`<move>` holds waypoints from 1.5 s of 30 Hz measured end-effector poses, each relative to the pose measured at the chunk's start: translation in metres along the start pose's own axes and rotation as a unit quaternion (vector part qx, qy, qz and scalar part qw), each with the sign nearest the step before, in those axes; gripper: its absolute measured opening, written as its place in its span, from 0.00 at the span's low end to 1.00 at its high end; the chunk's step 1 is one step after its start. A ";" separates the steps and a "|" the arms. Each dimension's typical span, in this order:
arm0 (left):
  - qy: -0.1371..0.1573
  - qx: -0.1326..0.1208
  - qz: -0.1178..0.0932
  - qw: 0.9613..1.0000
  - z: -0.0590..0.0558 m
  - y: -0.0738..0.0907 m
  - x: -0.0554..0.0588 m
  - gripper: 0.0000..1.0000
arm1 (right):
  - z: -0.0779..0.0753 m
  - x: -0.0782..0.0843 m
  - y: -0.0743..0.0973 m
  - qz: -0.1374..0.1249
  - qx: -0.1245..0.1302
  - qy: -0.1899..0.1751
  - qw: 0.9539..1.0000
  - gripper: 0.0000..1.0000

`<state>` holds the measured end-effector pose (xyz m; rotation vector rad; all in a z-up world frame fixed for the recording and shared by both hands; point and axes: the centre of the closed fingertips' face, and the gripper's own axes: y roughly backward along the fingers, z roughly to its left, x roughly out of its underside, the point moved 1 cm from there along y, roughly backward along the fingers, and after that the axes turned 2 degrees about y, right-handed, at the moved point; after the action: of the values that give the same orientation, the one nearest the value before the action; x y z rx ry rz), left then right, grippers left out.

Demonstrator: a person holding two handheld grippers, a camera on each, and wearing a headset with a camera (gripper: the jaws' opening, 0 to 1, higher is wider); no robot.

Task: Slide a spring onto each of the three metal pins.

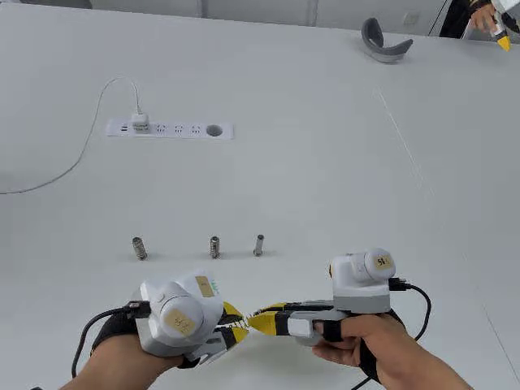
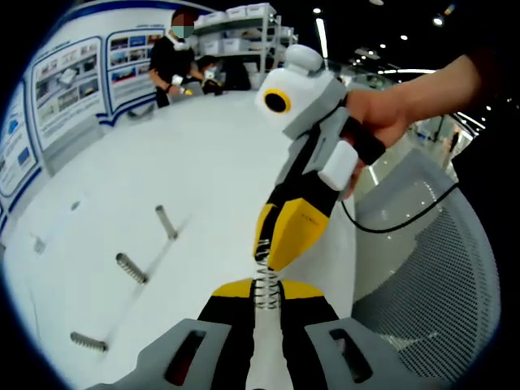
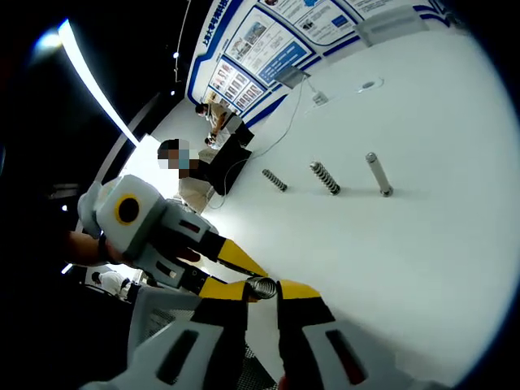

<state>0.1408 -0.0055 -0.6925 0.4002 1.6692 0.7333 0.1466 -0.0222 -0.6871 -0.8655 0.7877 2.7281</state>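
A: Who has the spring point(image 2: 265, 272)?
B: Both. The left claw point(image 2: 268, 291) and right claw point(image 3: 264, 289) pinch it, tip to tip.
A: Next?
B: I'd free one claw, then line the spring up with the bare pin point(image 1: 258, 244) beyond them.

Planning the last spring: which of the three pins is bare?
The right pin in the head view: a smooth rod, while the middle pin and left pin wear coils.
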 end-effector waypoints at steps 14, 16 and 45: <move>-0.009 0.013 -0.018 1.000 -0.005 -0.001 -0.013 0.10 | 0.012 -0.003 0.006 0.060 -0.005 0.069 0.996 0.13; -0.011 0.015 -0.019 1.000 -0.006 -0.001 -0.013 0.10 | 0.013 -0.003 0.006 0.066 -0.005 0.077 0.995 0.13; 0.007 0.028 -0.029 0.999 -0.010 -0.003 -0.011 0.11 | 0.011 0.001 0.005 0.112 -0.002 0.096 0.989 0.12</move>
<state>0.1346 -0.0172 -0.6855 0.3840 1.7107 0.6494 0.1386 -0.0205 -0.6783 -1.1163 0.9687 2.8685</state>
